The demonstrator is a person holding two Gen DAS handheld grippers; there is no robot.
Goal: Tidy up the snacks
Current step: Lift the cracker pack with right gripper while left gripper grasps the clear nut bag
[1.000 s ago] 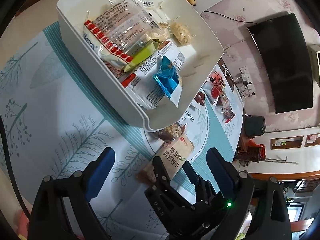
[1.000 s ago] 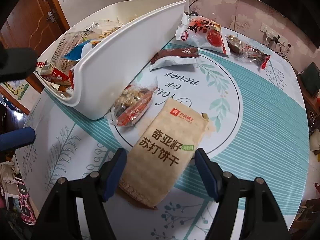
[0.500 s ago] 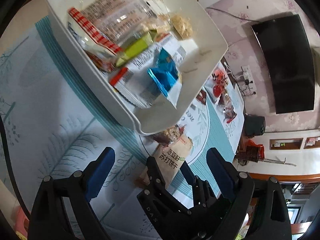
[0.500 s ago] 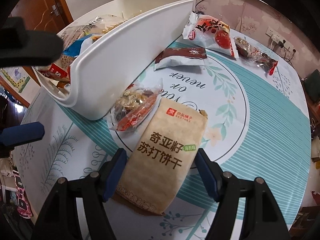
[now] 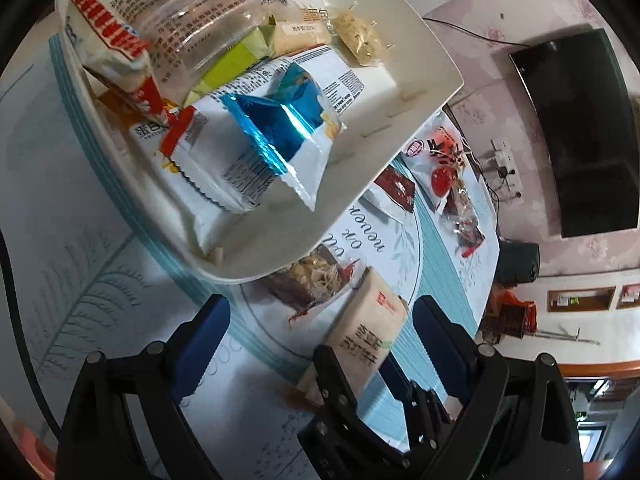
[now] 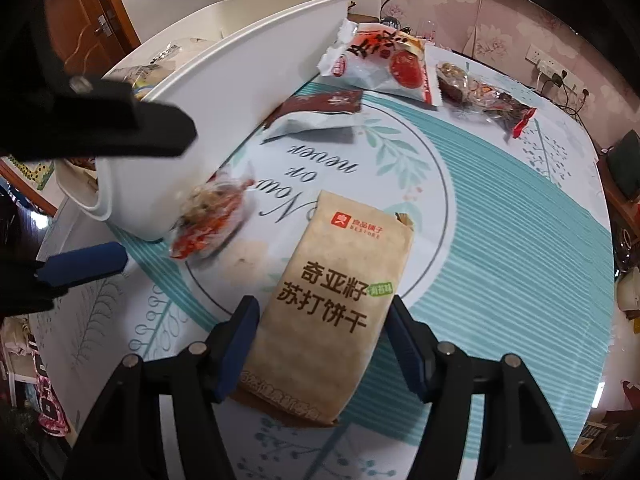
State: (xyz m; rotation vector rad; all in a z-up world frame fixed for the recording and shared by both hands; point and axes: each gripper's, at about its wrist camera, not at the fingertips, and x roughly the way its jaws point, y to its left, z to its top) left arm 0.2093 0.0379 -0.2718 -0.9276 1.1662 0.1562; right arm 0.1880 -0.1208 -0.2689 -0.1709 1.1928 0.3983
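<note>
A tan cracker pack (image 6: 336,292) lies on the table between the fingers of my right gripper (image 6: 320,328), whose jaws stand close against its sides. It also shows in the left wrist view (image 5: 368,332). A white bin (image 5: 400,60) holds several snack packs, among them a blue foil one (image 5: 280,128); the bin also shows in the right wrist view (image 6: 248,92). A clear nut pack (image 6: 212,220) lies against the bin's wall. My left gripper (image 5: 320,344) is open and empty, hovering over the bin's near corner.
A dark brown pack (image 6: 320,108), a white and red pack (image 6: 384,64) and a clear pack with red ends (image 6: 484,96) lie on the round teal tablecloth (image 6: 500,240) beyond the bin. A TV (image 5: 584,128) hangs on the far wall.
My left gripper has moved closer over the bin. My right gripper has advanced along the cracker pack, and its fingers now stand closer to the pack's sides.
</note>
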